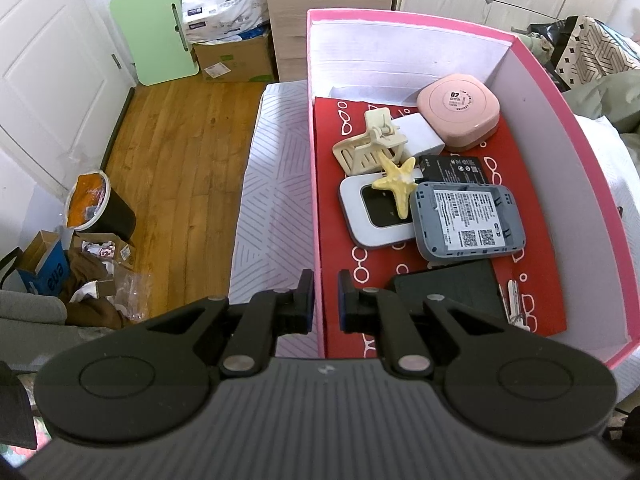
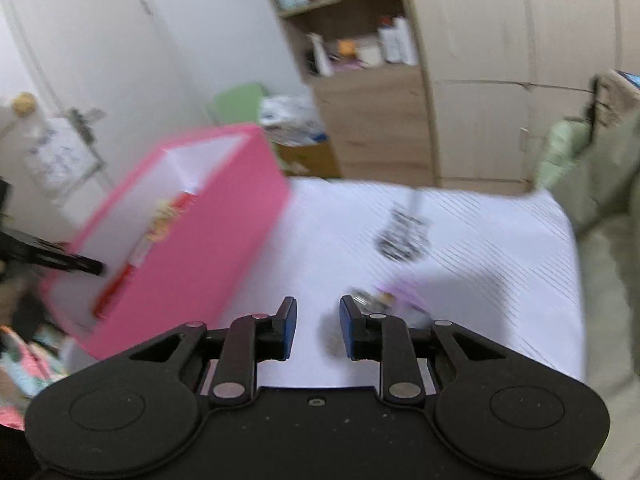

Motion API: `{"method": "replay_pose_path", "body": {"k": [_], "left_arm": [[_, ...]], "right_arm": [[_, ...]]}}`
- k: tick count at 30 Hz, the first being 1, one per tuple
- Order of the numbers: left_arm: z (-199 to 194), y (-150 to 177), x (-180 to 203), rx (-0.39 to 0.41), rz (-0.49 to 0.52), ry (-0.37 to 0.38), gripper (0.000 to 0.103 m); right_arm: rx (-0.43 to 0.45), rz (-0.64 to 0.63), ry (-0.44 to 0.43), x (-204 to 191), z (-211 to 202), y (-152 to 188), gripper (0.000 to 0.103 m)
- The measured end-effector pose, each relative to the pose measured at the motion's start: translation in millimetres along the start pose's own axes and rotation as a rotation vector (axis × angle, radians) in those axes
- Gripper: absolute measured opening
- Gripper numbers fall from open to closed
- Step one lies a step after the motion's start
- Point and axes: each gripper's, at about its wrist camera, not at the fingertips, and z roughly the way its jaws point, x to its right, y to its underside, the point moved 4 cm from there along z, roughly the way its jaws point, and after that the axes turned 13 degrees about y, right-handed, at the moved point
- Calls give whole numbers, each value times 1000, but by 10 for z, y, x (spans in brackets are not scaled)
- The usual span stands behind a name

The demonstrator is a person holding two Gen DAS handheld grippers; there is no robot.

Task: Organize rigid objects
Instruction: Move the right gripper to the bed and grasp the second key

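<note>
Striped white bedding (image 2: pixel 460 280) carries a pink box (image 1: pixel 560 184), whose left wall is straddled by the released, empty left gripper (image 1: pixel 325 300). Inside are counted one starfish (image 1: pixel 396 184), one cream hair claw (image 1: pixel 370 146), one pink case (image 1: pixel 458 110) and two pocket routers (image 1: pixel 466 220). The right gripper (image 2: pixel 318 330) is held unclenched and empty; two blurred, unidentifiable items (image 2: pixel 402 234) lie ahead to its right, nearer that hand.

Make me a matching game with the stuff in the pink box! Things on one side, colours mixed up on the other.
Things:
1. starfish
2. round-cornered case
3. hair claw clip
4. mat under everything

Colours:
A. red with white shapes
B. cream
C. yellow
D. pink

Pairs: 1-C, 2-D, 3-B, 4-A
</note>
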Motion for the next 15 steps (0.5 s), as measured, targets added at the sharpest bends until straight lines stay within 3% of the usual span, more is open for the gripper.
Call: {"method": "replay_pose_path", "body": {"k": [4,15], "left_arm": [[1,-1,7,0,2,-5,9],[4,-7,13,1,6,-3,9]], "right_arm": [[-26,-39,65,35,96,125,41],[20,-179,104,-173,345,48,41]]}}
